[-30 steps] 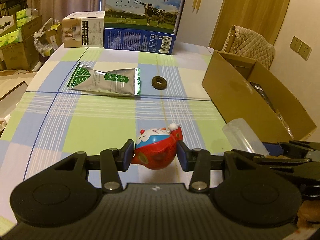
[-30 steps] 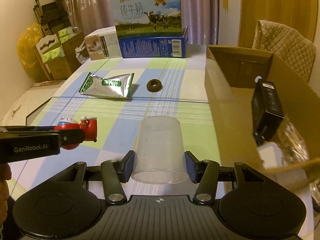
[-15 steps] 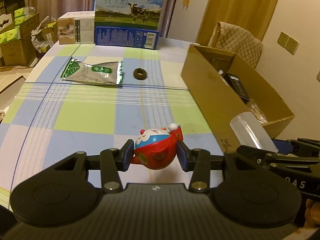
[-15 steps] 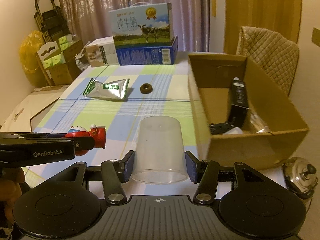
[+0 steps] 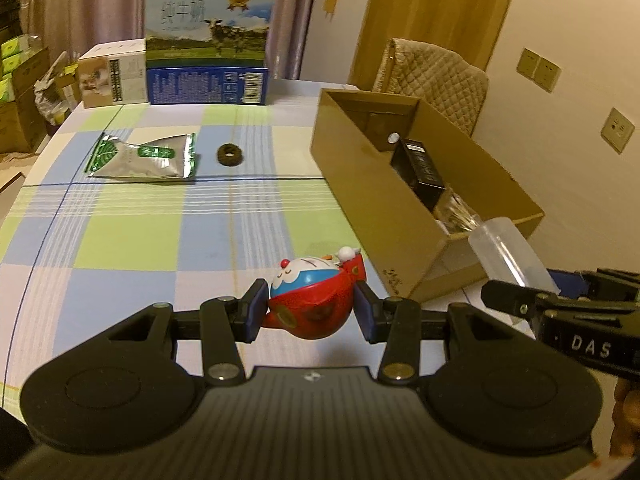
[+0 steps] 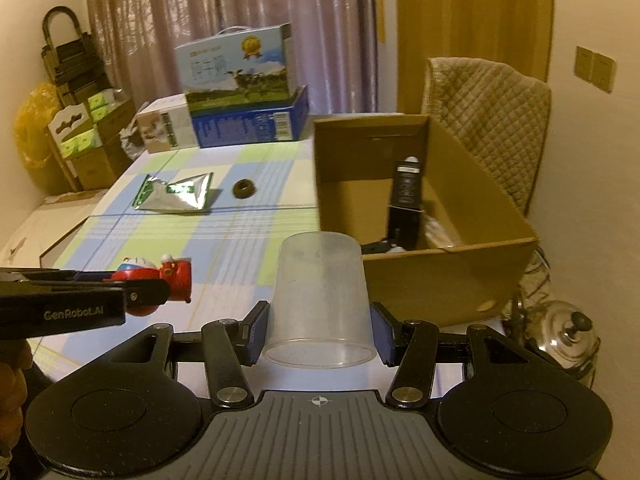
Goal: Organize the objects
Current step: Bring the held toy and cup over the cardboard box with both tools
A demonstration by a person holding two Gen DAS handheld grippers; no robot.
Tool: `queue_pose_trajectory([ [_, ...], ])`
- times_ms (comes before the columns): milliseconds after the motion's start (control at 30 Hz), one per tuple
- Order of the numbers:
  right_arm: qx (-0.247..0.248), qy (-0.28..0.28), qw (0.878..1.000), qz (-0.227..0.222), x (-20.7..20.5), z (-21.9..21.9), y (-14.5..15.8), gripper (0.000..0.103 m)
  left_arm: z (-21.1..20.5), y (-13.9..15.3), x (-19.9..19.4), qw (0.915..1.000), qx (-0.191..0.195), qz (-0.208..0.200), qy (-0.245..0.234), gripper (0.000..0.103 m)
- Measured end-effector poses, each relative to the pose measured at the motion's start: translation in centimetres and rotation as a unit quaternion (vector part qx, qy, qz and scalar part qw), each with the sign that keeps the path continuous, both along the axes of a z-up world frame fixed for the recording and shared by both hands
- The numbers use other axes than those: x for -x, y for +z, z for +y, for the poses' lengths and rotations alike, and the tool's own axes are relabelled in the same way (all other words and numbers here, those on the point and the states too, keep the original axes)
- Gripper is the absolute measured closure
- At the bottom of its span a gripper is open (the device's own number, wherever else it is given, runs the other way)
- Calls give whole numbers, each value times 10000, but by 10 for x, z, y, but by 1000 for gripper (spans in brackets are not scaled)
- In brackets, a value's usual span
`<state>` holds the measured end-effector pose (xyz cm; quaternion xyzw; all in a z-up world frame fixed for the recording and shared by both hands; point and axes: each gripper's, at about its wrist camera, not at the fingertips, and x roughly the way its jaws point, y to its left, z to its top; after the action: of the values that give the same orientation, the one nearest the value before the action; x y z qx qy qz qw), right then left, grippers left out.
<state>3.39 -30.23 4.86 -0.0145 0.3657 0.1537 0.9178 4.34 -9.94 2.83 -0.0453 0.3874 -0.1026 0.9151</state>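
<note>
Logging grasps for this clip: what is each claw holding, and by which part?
Left claw grips the red toy across its round sides. Right claw grips the clear cup near its open rim.

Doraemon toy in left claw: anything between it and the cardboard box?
Nothing visible on the table between them. The Doraemon toy is held in the left claw, and the only barrier is the cardboard box near wall, which it must clear. The right claw with its plastic cup sits alongside.
</note>
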Motion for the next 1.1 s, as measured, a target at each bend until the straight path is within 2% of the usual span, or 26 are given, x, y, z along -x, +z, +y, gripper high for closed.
queue_pose_trajectory([
  [633,132,-529,9984,-148,-9,-63,13,53,-68,10,-3,9983,28,-75,-580,63],
  [1100,270,-604,9974,-299,-28,-88,25,53,-107,24,-23,9963,83,-213,-823,63],
])
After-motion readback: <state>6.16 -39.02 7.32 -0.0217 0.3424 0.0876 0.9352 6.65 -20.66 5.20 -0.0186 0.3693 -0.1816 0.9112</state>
